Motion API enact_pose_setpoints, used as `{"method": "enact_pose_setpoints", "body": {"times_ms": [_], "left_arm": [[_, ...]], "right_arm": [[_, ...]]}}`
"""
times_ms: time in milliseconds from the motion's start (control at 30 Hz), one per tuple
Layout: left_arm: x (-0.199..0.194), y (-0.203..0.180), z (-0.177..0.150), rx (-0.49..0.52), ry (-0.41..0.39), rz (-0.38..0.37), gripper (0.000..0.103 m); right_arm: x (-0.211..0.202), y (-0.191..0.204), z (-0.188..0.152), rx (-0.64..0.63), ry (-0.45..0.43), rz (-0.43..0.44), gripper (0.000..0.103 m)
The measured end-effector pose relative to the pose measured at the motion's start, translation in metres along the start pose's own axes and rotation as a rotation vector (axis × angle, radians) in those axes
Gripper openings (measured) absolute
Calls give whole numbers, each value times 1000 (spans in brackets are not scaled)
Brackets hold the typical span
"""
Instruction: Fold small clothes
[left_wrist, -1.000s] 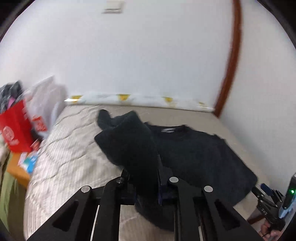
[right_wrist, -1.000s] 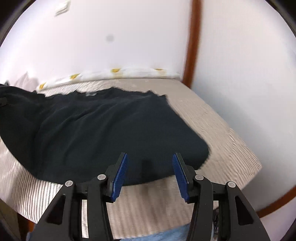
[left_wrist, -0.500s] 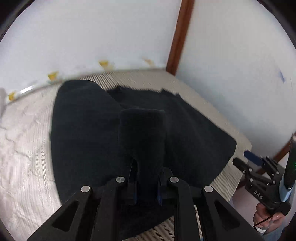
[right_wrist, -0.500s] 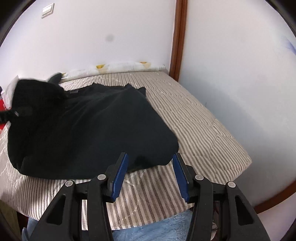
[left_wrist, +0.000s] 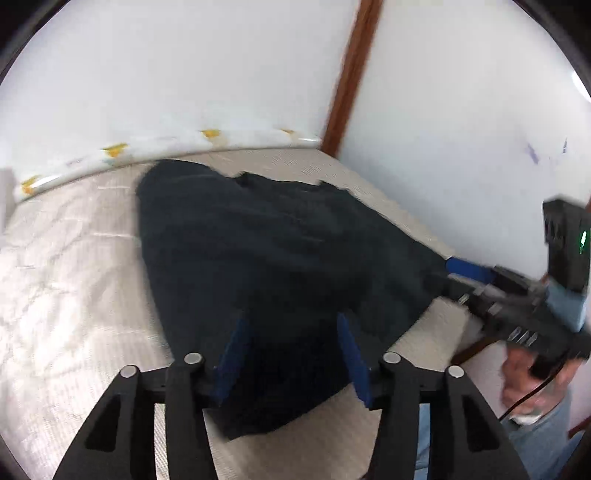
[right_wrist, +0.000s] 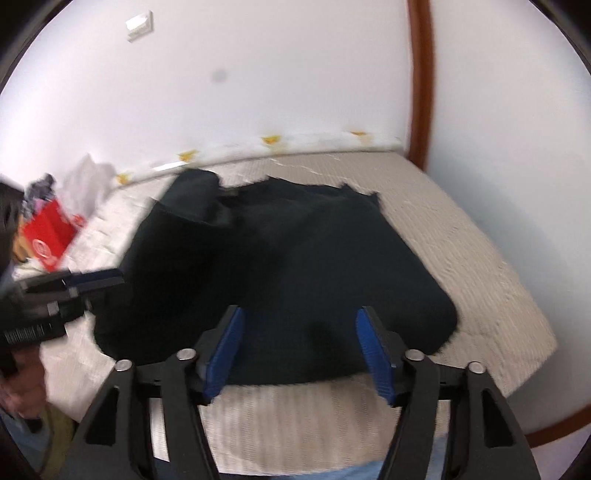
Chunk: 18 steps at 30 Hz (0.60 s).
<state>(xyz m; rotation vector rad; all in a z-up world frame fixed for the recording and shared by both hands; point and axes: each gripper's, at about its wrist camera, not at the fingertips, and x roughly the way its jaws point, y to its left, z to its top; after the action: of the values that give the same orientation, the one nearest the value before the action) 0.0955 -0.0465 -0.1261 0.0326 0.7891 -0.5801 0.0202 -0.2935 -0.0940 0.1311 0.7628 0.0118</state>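
Two grippers, both with jaws spread and nothing between the blue pads. The left gripper (left_wrist: 291, 354) hangs over the near hem of the dark sweater (left_wrist: 266, 258), which lies on the striped mattress (left_wrist: 66, 280) with its left sleeve folded in over the body. The right gripper (right_wrist: 301, 350) sits over the near hem too, further toward the right corner of the garment (right_wrist: 295, 258). Left wrist view only: the other gripper (left_wrist: 458, 275) enters from the right with its blue fingertip at the sweater's right edge, whether touching I cannot tell through the blur; behind it a black unit with a green light (left_wrist: 567, 247) and the person's hand (left_wrist: 524, 380) on the handle. Right wrist view only: a red bag (right_wrist: 50, 232) and a white plastic bag (right_wrist: 86, 184) at the mattress's far left, a wall plate (right_wrist: 139, 25) high up, and the left gripper (right_wrist: 96, 280) coming in at the sweater's left edge. Both views show the brown wooden trim (left_wrist: 351, 74) in the corner and the patterned white strip (right_wrist: 258, 146) along the far wall. Everything is motion-blurred.
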Motion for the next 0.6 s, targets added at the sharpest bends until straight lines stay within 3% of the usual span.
{"method": "enact_pose_setpoints", "body": {"times_ms": [67,233,500,600], "left_arm": [[-9,17,-13,-14,4,39,50],[-12,54,-47,-97,50,32,56],[4,62,-67,-141,87,-45,59],[16,54,-60,-138,100,-63,59]], "right_arm": [[3,11,5,12,4,59,71],[29,39,12,30,48,135,73],[108,51,24,207,159,267,73],[123,56,32,227,128,277,61]]}}
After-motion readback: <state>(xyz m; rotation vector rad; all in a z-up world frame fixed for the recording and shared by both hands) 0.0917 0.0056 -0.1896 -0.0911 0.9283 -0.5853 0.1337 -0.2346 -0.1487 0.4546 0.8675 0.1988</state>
